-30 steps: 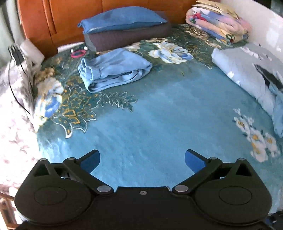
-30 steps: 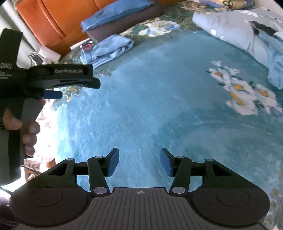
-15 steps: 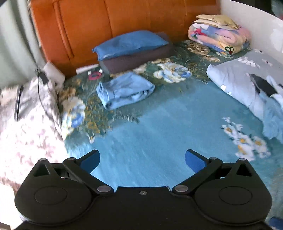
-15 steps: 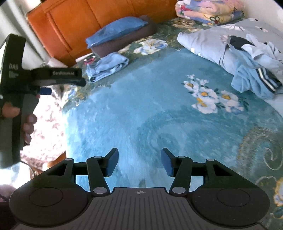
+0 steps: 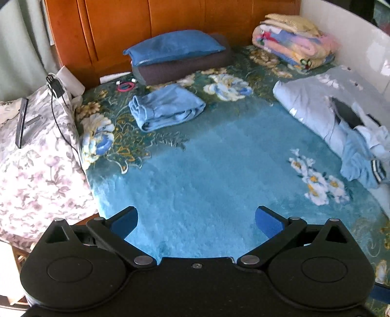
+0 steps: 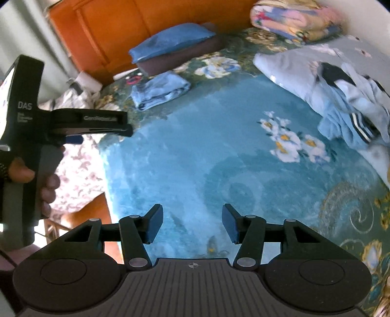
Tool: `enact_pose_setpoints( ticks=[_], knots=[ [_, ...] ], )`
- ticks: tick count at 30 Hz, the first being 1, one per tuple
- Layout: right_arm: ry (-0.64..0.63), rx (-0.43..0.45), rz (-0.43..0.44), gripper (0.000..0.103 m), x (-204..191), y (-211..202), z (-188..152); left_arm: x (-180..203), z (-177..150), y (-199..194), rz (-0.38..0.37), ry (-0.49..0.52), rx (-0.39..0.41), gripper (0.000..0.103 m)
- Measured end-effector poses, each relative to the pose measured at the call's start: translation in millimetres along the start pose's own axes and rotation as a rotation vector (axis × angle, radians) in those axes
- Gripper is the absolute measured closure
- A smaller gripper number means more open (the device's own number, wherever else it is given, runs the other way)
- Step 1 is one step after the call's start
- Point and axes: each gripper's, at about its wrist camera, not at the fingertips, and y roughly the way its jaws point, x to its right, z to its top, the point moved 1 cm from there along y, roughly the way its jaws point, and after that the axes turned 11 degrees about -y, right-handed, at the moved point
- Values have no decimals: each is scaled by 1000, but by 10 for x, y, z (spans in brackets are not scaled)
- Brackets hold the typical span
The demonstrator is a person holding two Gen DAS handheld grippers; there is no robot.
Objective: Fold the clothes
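Left gripper and right gripper released, above teal floral blanket; folded light-blue garment beyond.

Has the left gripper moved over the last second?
Yes. The left gripper pulled back and up from the bed: the folded blue garment sits farther away, and more of the wooden headboard shows.

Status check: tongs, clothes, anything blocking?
Left tongs open, empty. Right tongs open, empty. Folded blue garment near pillows; unfolded clothes pile far right. Nothing on the blanket between.
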Motion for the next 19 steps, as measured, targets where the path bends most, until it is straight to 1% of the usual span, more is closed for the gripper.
enact_pose_setpoints(
  ticks=[4,14,18,19],
  knots=[
    [-49,-9,-10,52,-168,-19,171,-126,88,-32,-15,-41,-2,1],
    [-66,-15,-30,52,-481,-65,393,-471,356,-147,-56,-113,44,1],
    [-90,-17,-36,52,-619,-69,466,-590,405,-161,-73,-139,33,1],
    [-97,-17,-37,49,-654,-70,481,-609,403,-157,-73,-142,24,1]
  ],
)
